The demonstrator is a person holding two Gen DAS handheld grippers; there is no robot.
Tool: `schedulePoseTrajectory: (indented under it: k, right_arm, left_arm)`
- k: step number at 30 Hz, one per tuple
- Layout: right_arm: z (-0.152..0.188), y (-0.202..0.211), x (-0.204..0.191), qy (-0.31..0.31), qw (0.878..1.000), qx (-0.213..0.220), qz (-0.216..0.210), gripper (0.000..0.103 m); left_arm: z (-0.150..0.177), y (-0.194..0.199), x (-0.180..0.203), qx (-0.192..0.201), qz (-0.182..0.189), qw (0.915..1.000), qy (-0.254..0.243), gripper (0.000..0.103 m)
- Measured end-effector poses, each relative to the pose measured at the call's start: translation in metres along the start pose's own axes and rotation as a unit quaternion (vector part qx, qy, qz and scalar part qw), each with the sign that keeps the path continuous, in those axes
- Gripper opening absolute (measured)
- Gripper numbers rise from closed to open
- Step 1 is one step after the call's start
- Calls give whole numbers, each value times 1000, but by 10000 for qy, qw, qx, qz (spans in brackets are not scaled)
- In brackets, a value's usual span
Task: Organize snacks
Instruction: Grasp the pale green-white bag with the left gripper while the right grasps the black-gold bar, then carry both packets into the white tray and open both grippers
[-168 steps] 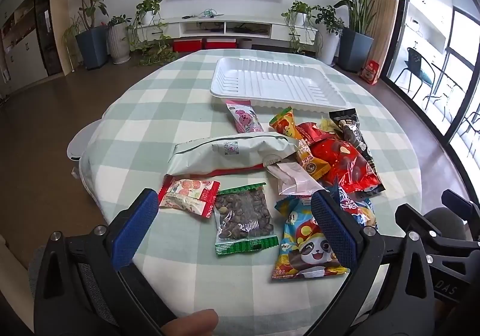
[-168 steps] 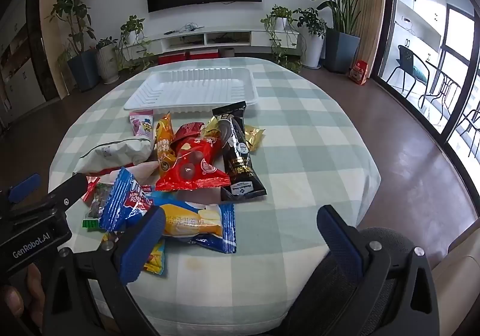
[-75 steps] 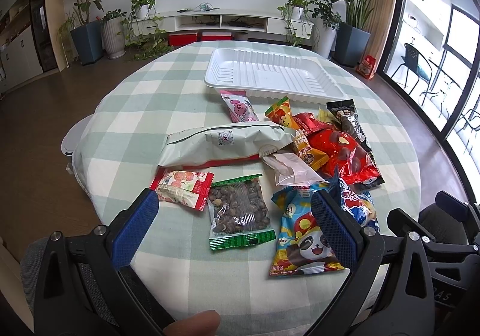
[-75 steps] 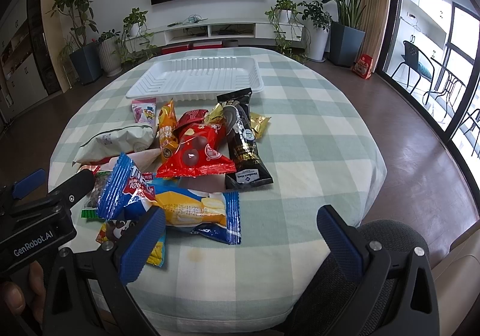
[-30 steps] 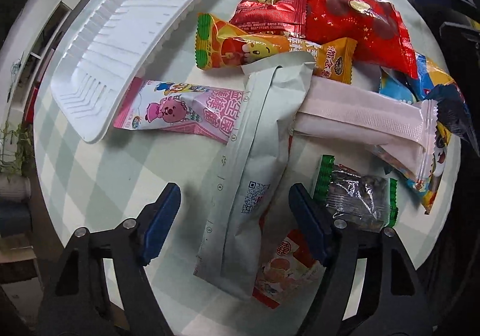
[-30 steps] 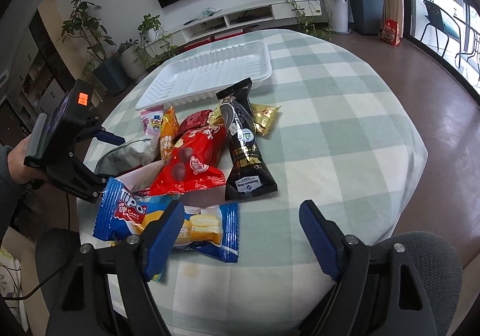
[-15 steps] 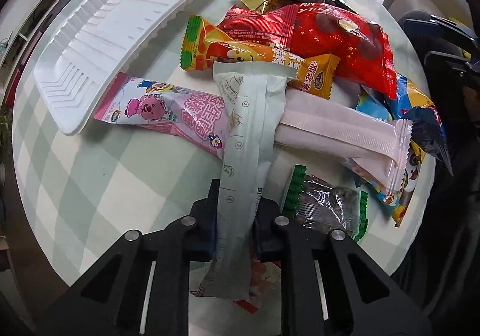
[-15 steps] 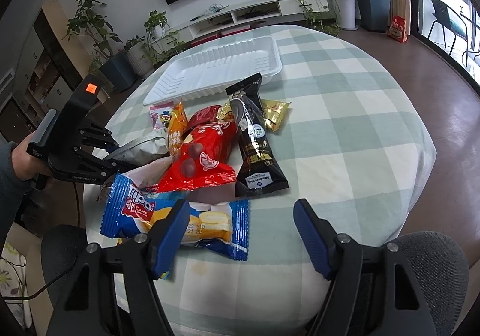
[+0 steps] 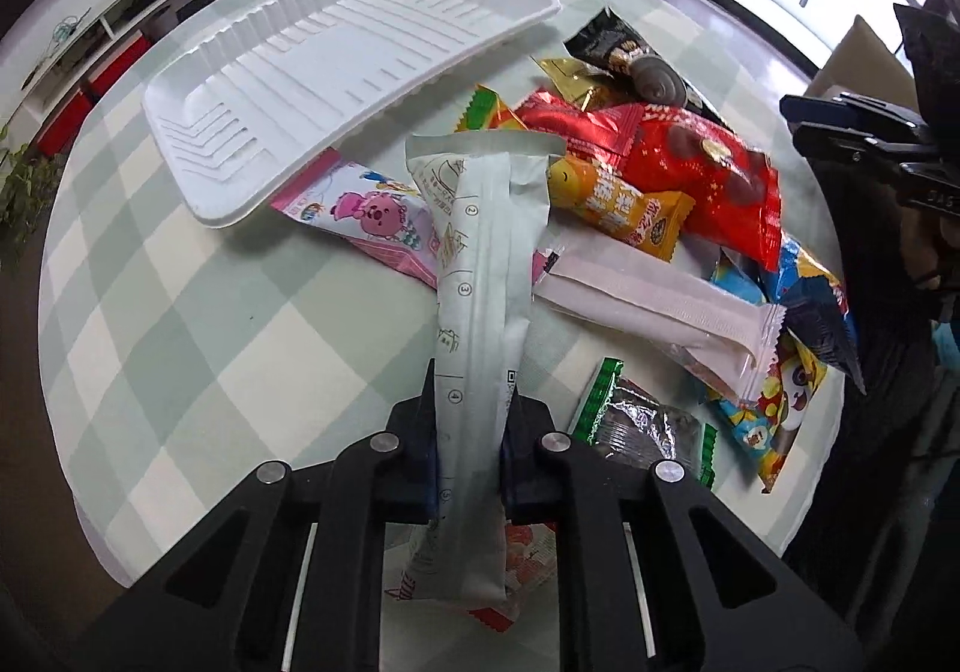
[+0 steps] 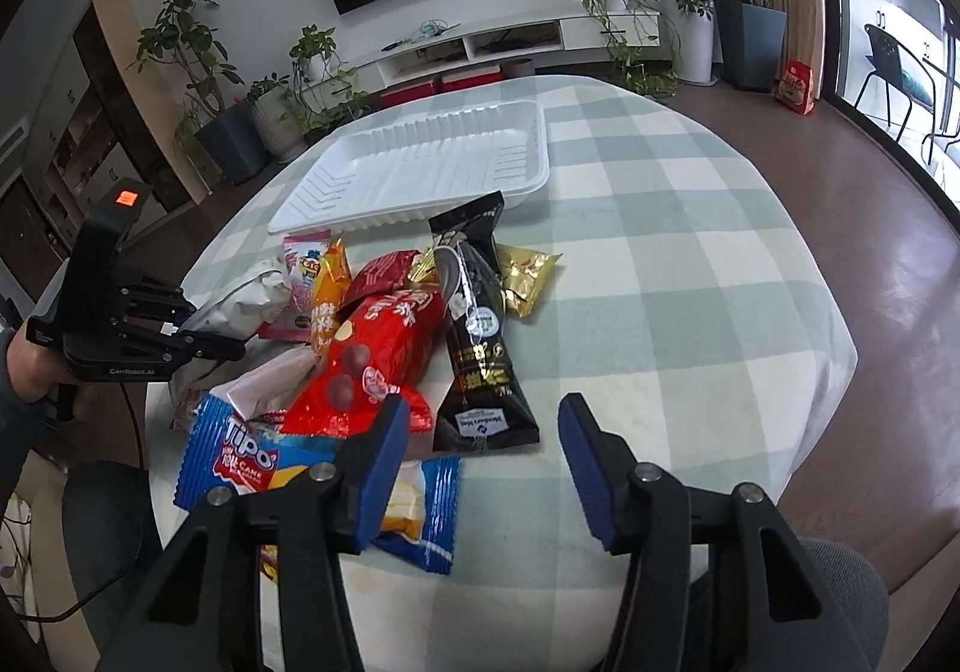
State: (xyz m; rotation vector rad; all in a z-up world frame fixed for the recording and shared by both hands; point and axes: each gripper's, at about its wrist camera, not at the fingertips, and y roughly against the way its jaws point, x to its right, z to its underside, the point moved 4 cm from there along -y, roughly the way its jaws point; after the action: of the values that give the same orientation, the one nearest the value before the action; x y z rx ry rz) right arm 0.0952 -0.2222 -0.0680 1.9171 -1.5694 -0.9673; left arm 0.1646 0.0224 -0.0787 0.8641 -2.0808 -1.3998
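Snacks lie heaped on the table beside the white tray. My left gripper clamps the long pale packet for carrying trayward; my right gripper hovers agape near the black packet

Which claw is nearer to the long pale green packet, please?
Left. The left claw is shut on the pale green packet near its lower end. The right claw hangs open at the table's near edge, over the black packet.
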Motion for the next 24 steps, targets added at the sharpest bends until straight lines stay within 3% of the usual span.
schedulePoseTrajectory:
  k: [6,15,18,24]
  right_arm:
    - [-23,-29,2,81,9996,-285,-29,52]
    - [-26,-72,3,250,9955,-916,57,50]
    - [-22,-81,0,298,9938,-1075,-23,42]
    - [-24,-85,1,310,9944,-1001,-118,28]
  left_arm:
    - [10,30,-12,602,249,9962,573,12]
    - [26,56,-22,1230,474,9832,1261,12]
    - [32,58,-28,1387,537,9762,1578,12]
    - [42,54,-31,1556,641,9647,2027,12]
